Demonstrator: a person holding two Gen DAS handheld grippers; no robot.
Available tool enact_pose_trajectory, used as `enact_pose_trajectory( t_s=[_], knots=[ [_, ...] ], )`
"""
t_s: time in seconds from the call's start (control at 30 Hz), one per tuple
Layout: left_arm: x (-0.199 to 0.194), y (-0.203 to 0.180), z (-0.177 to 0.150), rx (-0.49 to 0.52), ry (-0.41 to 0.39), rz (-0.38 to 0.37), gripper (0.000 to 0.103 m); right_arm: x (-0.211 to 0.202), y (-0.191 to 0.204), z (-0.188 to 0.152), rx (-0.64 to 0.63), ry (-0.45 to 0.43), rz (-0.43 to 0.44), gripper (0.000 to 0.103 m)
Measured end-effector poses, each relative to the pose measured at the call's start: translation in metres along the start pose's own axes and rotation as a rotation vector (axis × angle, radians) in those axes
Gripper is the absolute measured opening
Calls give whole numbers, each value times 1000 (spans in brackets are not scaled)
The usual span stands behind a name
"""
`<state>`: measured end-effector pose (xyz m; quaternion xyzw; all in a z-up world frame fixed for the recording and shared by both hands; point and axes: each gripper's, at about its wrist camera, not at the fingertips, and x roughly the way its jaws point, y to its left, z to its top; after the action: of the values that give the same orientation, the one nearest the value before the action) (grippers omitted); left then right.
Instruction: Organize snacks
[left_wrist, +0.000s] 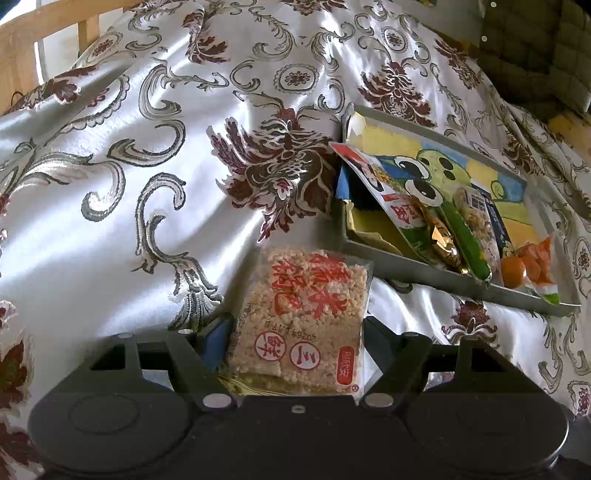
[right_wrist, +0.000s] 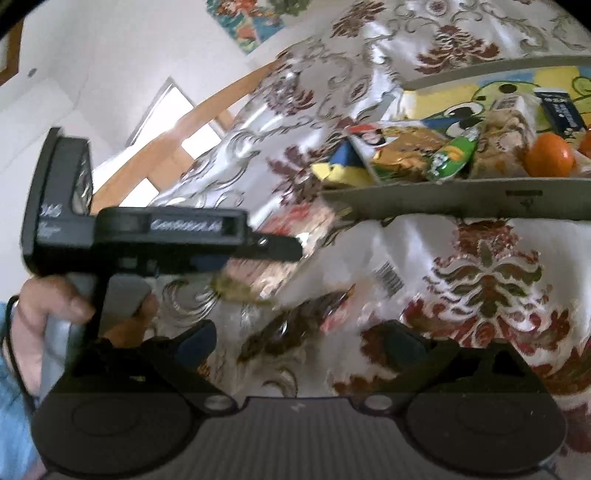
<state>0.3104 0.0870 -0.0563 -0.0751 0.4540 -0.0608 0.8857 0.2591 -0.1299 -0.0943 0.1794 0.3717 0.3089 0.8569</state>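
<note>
Between the fingers of my left gripper (left_wrist: 295, 339) sits a rice cracker pack (left_wrist: 299, 325), clear wrapper with red print, and the jaws are closed on its two sides. It is lifted off the patterned cloth (left_wrist: 147, 166) and hangs just short of the grey tray (left_wrist: 424, 273), which lies up and to the right. Inside that tray I already count a panda bag (left_wrist: 373, 177), a gold-wrapped piece (left_wrist: 443, 240), a green pack (left_wrist: 465, 236), another grainy cracker pack (left_wrist: 480, 225) and an orange candy bag (left_wrist: 532, 266), all leaning along the near wall. So most of the sorting looks done, and this pack is not in yet.

Over to the right wrist view: my right gripper (right_wrist: 299, 341) stands with its fingers well apart and nothing between them, hovering low over the cloth. Ahead of it the left gripper crosses the picture from the left, blurred, the pack at its tip near the tray's corner. One loose wrapper (right_wrist: 336, 306) with a barcode lies on the cloth just beyond my right fingers; too smeared to name. By my reckoning, that one and the held pack are what is left.
</note>
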Motion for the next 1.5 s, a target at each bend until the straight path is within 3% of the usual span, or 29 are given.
enact_pose_trajectory(
  t_s=[0.17, 0.37, 0.47, 0.57, 0.67, 0.8, 1.03, 1.07, 1.1, 1.5],
  knots=[
    [1, -1, -1, 3, 0, 2, 77, 3, 7, 0, -38, -36, -18, 82],
    [2, 0, -1, 0, 3, -1, 77, 5, 10, 3, -43, -38, 31, 62],
    [2, 0, -1, 0, 2, -1, 77, 9, 11, 3, -40, -25, 64, 63],
    [2, 0, -1, 5, 1, 2, 77, 14, 13, 1, -50, -12, 63, 69],
    [2, 0, -2, 8, -1, 4, 77, 17, 15, 0, -56, -8, 50, 70],
    [2, -1, -2, 11, -4, 5, 77, 18, 23, -3, -116, 1, -7, 49],
    [-4, -6, -7, 31, -5, -6, 76, 8, 22, -2, -79, -13, -6, 35],
    [-4, -7, -8, 34, -8, -7, 76, 4, 21, -1, -70, -22, -8, 25],
    [-5, -7, -9, 37, -12, -8, 76, 1, 20, 1, -59, -27, -14, 22],
    [-11, -15, -24, 25, -71, -5, 75, -50, 3, 5, 9, -124, -118, 15]
  ],
)
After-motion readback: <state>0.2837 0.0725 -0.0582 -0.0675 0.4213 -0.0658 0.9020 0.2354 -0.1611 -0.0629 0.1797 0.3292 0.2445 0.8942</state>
